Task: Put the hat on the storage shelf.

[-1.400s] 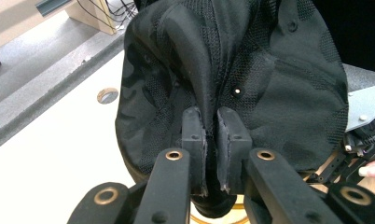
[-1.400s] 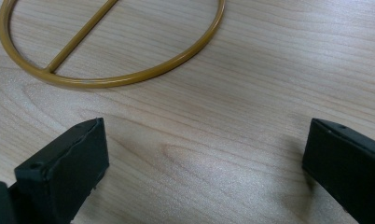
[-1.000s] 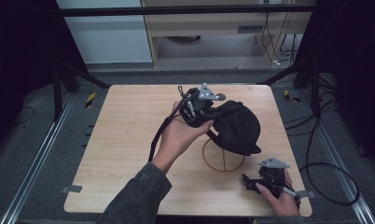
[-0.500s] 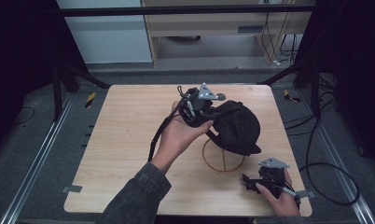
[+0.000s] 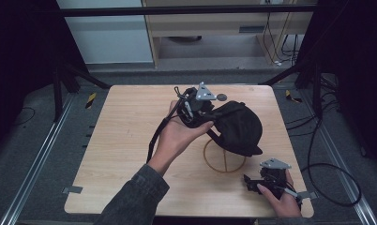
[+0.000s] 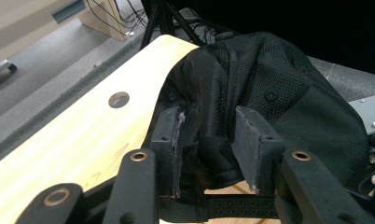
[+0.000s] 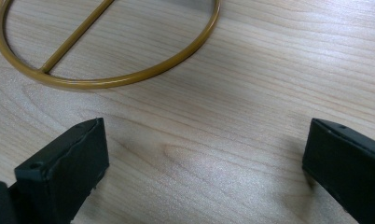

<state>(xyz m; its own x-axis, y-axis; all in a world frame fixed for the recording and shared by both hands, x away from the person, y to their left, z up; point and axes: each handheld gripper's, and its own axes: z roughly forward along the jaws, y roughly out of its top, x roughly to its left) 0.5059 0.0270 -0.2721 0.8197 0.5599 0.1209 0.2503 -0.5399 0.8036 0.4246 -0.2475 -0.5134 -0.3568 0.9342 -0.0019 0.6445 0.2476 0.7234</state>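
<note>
So we've got the black cap (image 5: 238, 127) sitting up on the gold wire stand (image 5: 224, 161) near the right-middle of the table (image 5: 125, 140). Its rear edge hangs between the jaws of the left gripper (image 6: 206, 140), which have just been opening; the fabric sits against one pad and we can't tell if it's pinched. The left hand (image 5: 179, 136) reaches in, palm up. The right gripper (image 7: 204, 158) rests low on the table just beside the stand's ring, jaws spread wide with bare wood between them.
</note>
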